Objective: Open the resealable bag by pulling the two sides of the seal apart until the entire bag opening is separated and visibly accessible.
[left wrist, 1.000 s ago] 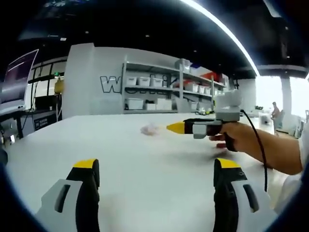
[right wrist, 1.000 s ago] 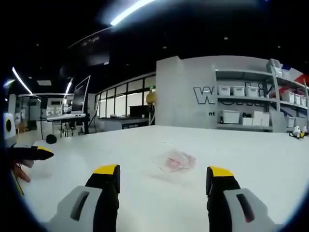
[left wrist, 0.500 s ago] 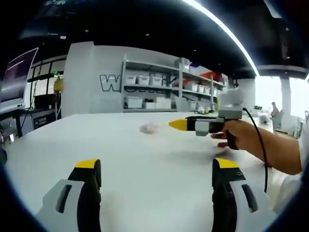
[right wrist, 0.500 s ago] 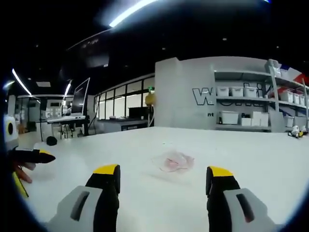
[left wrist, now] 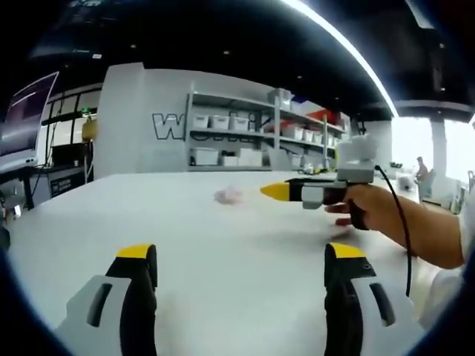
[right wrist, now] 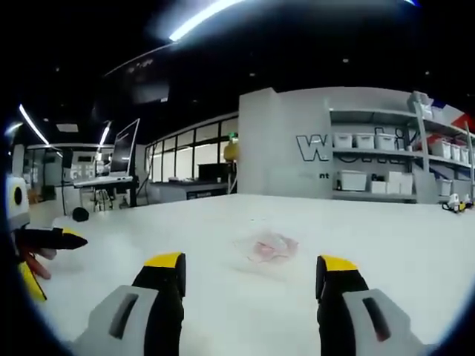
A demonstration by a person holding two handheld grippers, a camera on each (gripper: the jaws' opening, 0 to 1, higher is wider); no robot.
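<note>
White worktop (right wrist: 386, 252); resealable bag (right wrist: 269, 248) lies flat ahead of right tool (right wrist: 251, 268), well apart; both tools (left wrist: 239, 259) spread wide, holding nothing.

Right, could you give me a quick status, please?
Both grippers, left gripper and right gripper, open, empty. Bag lying untouched on table. Nothing in the way.

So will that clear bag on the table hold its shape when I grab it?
Probably not. The bag lies crumpled and see-through, so it looks like thin, floppy film. It seems light and may skid across the smooth white table if nudged by one gripper alone.
</note>
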